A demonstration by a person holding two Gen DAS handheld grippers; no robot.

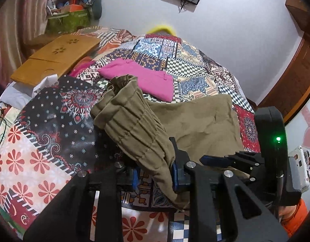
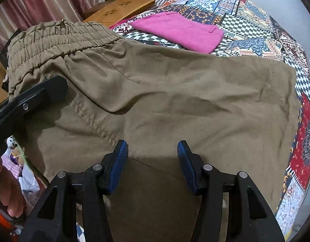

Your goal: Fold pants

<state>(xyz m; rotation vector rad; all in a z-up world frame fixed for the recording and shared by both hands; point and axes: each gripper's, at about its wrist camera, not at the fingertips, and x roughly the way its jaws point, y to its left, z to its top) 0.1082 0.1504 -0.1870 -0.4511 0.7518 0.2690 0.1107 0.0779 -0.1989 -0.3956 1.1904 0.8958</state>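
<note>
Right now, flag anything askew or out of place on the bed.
The khaki pants are lopsided: the left gripper is shut on the elastic waistband, lifting it bunched and twisted, while the rest lies creased on the patchwork quilt. The right gripper hovers open. The folded pink garment looks tidy.

Patchwork bedspread, olive pants, pink garment

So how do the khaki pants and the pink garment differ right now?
The khaki pants are spread out and creased, their waistband lifted in the shut left claw; the pink garment lies folded flat, untouched. The khaki pants sit nearer the open right claw. Both rest on the patterned bedspread.
</note>
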